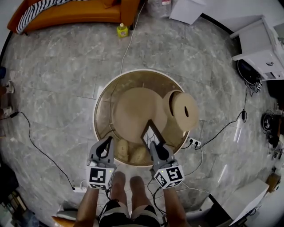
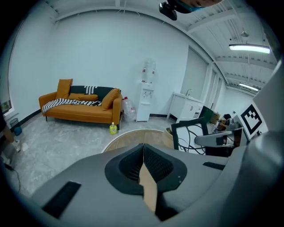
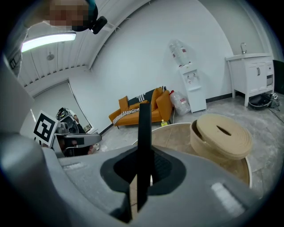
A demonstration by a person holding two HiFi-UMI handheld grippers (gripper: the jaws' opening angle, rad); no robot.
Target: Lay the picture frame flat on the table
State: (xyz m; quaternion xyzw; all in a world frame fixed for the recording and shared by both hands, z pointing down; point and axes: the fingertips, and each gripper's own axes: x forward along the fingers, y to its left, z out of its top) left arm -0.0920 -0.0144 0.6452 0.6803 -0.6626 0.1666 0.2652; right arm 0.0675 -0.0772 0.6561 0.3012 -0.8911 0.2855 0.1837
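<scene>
The black picture frame [image 1: 151,133] stands tilted on edge over the near right part of the round table [image 1: 103,106]. My right gripper [image 1: 154,145] is shut on its lower edge. In the right gripper view the picture frame [image 3: 143,128] runs edge-on between the jaws of the right gripper [image 3: 144,165]. The left gripper view shows the picture frame [image 2: 179,133] from the side, with the right gripper [image 2: 217,139] on it. My left gripper [image 1: 107,142] hovers over the table's near left edge, apart from the frame. Its jaws meet, and this left gripper [image 2: 143,153] holds nothing.
A tan round box [image 1: 182,110] lies tipped on the table's right side, just beyond the frame. Two tan lumps [image 1: 131,153] sit at the near rim between the grippers. An orange sofa [image 1: 75,13], a yellow bottle [image 1: 122,30] and floor cables [image 1: 40,150] surround the table.
</scene>
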